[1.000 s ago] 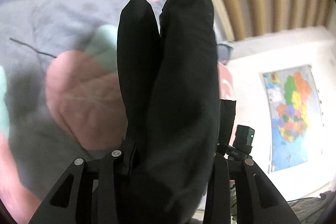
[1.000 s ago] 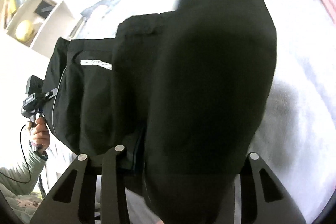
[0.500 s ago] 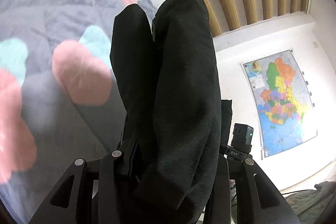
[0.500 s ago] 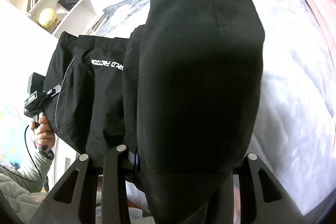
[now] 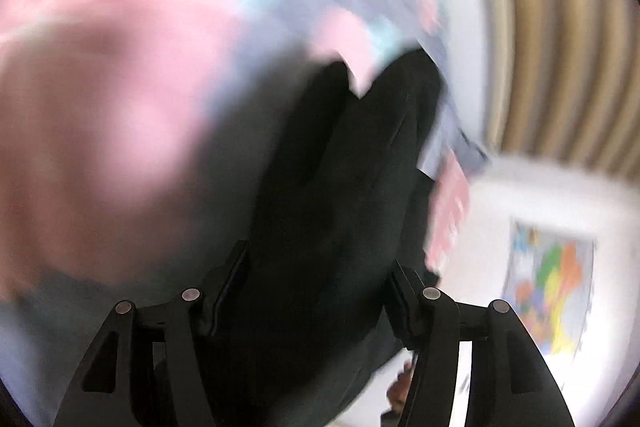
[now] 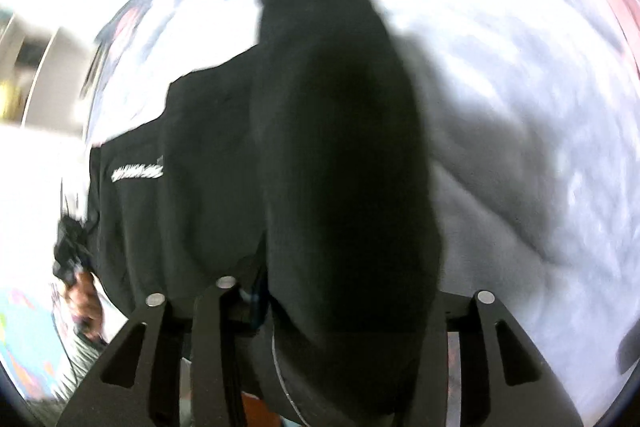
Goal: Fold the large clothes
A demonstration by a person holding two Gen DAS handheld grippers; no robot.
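Bunched black garment (image 6: 332, 147) over bedspread (image 6: 520, 187)

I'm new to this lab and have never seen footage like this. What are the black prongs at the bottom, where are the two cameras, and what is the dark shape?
Each picture comes from a camera on a hand-held claw, looking along its two fingers. No robot: a person carries one per hand. The left claw and right claw both have a black garment between their fingers; both have just been opening, so they appear to be letting go. Below lies a bedspread, grey with pink and teal patches. Blur hides finer detail.
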